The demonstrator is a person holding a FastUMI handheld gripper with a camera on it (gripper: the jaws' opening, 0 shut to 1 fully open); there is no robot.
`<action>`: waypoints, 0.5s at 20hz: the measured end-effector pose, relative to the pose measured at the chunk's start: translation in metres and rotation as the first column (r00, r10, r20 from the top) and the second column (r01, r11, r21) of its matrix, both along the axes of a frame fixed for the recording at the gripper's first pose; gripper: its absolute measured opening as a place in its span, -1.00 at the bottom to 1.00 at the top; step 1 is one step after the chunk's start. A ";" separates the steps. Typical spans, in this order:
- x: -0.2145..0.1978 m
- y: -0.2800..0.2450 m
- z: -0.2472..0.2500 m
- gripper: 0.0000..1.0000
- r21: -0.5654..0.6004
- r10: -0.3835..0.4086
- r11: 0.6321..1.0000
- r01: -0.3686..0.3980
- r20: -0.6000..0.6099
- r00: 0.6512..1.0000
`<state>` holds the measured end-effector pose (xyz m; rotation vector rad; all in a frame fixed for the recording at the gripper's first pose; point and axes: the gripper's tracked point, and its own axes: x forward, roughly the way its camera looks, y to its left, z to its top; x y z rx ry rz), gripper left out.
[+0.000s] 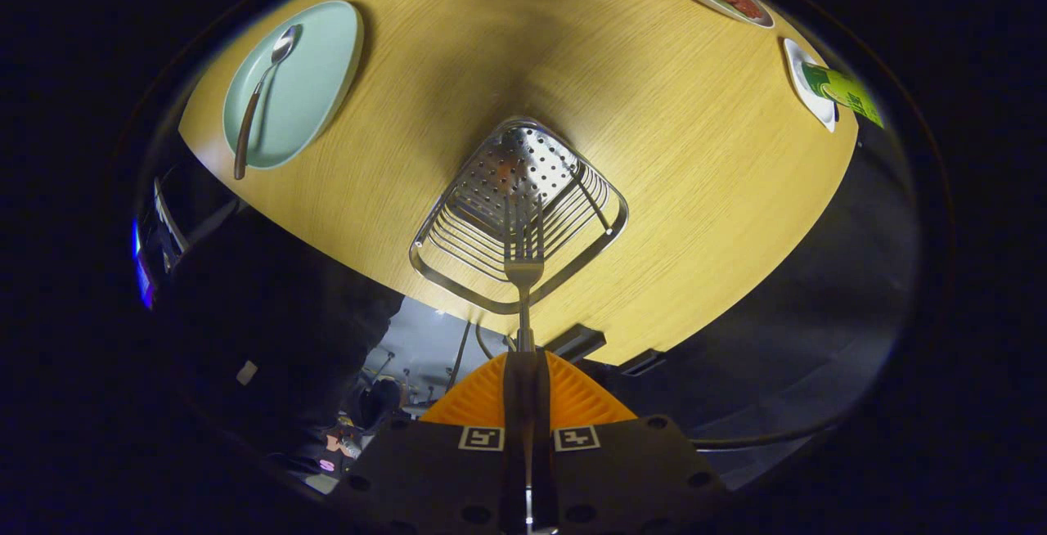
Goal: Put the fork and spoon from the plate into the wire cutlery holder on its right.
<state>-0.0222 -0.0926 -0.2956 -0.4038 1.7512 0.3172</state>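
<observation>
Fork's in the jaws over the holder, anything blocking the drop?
Nothing visible. The gripper is shut on the fork, tines pointing into the wire cutlery holder, whose open top shows only its perforated base. The spoon lies apart on the plate.

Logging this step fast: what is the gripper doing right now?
Gripper: shut on the fork, both fingers pressed on its handle, tines pointing ahead over the wire cutlery holder.
</observation>
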 end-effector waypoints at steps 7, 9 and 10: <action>0.016 0.009 -0.003 -0.63 0.018 0.014 1.000 -0.016 0.089 0.996; 0.017 0.009 -0.002 -0.31 0.031 0.005 0.999 -0.010 0.140 0.990; 0.020 0.010 0.000 -0.18 0.039 -0.002 0.999 -0.005 0.175 0.985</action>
